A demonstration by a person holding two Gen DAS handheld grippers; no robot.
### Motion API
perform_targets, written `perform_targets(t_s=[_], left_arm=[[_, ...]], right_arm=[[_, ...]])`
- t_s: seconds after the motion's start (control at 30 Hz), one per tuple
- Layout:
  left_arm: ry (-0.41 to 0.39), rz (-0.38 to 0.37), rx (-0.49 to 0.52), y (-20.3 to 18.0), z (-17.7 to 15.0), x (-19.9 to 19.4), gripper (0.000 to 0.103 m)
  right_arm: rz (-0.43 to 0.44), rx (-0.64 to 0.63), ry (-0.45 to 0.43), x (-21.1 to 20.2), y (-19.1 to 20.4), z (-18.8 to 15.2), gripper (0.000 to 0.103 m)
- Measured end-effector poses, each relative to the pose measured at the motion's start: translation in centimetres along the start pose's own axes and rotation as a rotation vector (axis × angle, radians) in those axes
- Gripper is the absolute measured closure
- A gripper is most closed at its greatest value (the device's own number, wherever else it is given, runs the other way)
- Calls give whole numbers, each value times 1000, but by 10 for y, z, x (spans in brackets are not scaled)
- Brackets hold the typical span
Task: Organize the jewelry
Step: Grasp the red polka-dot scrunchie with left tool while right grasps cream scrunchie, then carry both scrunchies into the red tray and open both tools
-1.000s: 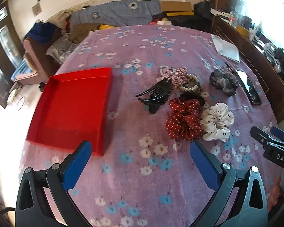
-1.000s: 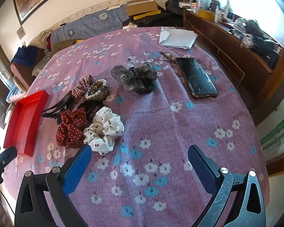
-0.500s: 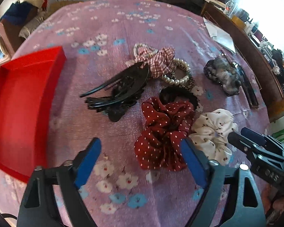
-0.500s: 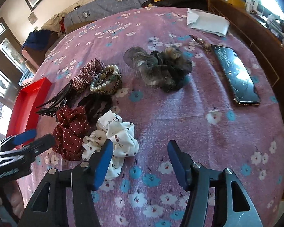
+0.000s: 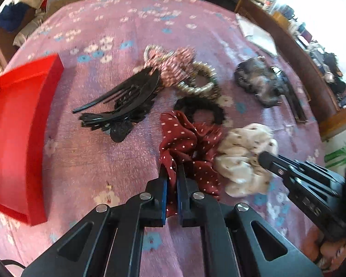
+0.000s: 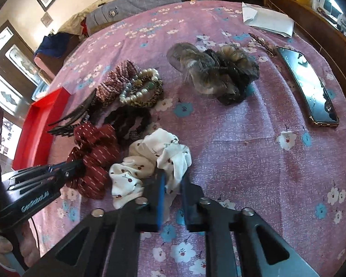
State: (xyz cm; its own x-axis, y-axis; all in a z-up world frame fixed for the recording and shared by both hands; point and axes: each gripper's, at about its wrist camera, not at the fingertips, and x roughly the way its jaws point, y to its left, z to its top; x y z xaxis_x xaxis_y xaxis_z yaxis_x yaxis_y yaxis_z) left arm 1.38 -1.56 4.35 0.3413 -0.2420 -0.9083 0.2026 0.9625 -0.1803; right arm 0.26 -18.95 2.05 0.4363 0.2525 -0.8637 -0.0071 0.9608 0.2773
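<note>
Scrunchies come first: the left hand-held gripper (image 5: pixel 171 180) has just been closing and now pinches a fold of the red dotted scrunchie (image 5: pixel 189 145), while the right hand-held gripper (image 6: pixel 173 184), likewise just closing, is clamped on the near edge of the white cherry scrunchie (image 6: pixel 150 164). Both pieces lie on the purple floral bedspread (image 6: pixel 242 161), touching each other. Nothing is sorted yet, judging by the red tray (image 5: pixel 13 124), which looks bare inside. Beyond the two held pieces wait a black scrunchie (image 5: pixel 200 108), the black claw clip (image 5: pixel 124 99), a plaid scrunchie (image 6: pixel 118 80), the pearl bracelet (image 6: pixel 138 90) and, farther right, a grey-black scrunchie (image 6: pixel 214 71). The tray sits to the left, with open bedspread between it and the pile, so the left carry looks unobstructed. The phone (image 6: pixel 309 87) lies near the bed's right edge.
</note>
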Motion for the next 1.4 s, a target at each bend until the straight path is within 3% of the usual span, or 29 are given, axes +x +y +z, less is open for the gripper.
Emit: perform_targets(t_s=[0.17,0.37,0.7,0.87,1.1,1.4], left_arm=[[-44,-27,1,8,-9,-38,97],[-114,-32,-34,45,-10,-81,97],[-184,101,-167,172,15,-118,97],[-190,165,-207,241,39,-115,97],[-152,222,-236,312,69,-87,97],[-89,269,-251,355,92,-46,96]], right_arm=[[14,9,-29,-18,3,-1,97],[36,-12,-59,-40,25,1,97],[150,-143,-116,-52,125,35,97],[229,-174,-100,-28,186,63,97],[261,-186,-59,23,250,94,97],[181,-189,7,95,283,121,97]])
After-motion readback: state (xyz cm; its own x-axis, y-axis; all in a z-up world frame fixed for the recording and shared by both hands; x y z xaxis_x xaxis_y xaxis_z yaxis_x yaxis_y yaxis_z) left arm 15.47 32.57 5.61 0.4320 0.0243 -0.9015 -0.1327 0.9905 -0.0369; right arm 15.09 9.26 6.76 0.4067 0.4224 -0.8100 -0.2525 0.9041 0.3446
